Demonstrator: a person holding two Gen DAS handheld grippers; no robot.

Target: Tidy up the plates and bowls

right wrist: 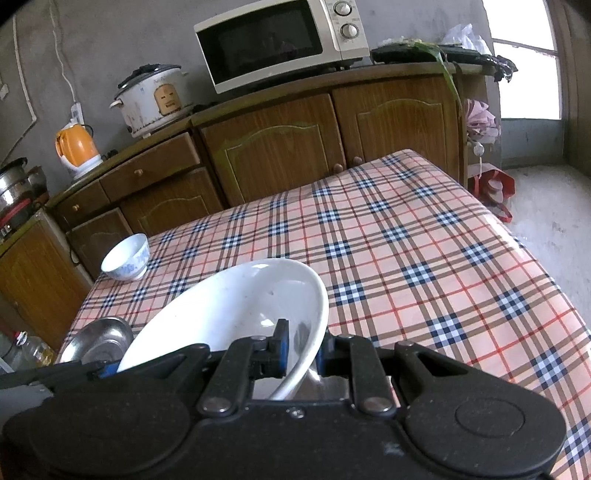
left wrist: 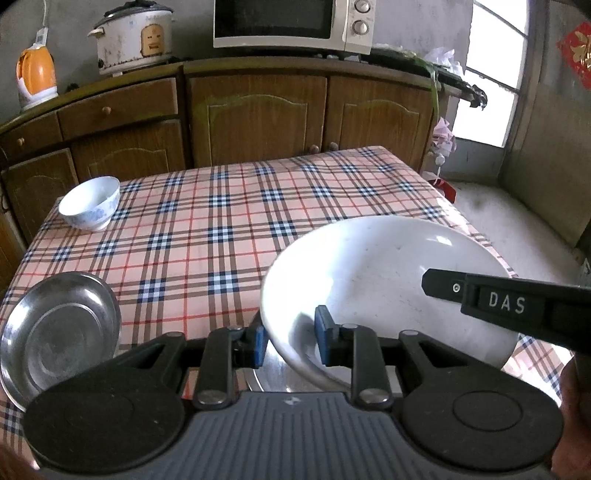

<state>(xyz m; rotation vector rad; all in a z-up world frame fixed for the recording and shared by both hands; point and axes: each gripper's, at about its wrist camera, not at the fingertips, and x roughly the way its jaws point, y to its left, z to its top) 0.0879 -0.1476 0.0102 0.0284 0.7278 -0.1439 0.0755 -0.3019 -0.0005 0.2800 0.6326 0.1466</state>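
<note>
A large white plate point(left wrist: 376, 273) is held tilted above the plaid table point(left wrist: 221, 229). My left gripper point(left wrist: 291, 339) is shut on its near rim, one blue pad inside and one outside. My right gripper point(right wrist: 301, 350) is shut on the same white plate point(right wrist: 229, 306) at its right rim, and its black body shows in the left wrist view point(left wrist: 509, 302). A steel plate point(left wrist: 59, 332) lies at the near left, also in the right wrist view point(right wrist: 99, 339). A small white and blue bowl point(left wrist: 90, 203) stands at the far left of the table, also in the right wrist view point(right wrist: 125, 258). Another metal surface point(left wrist: 266, 373) shows under the white plate.
Wooden cabinets point(left wrist: 258, 114) stand behind the table with a microwave point(left wrist: 291, 22), a rice cooker point(left wrist: 133, 37) and an orange kettle point(left wrist: 35, 74) on top. A window and bare floor point(left wrist: 517, 229) lie to the right. A bottle point(right wrist: 29, 350) stands at the far left.
</note>
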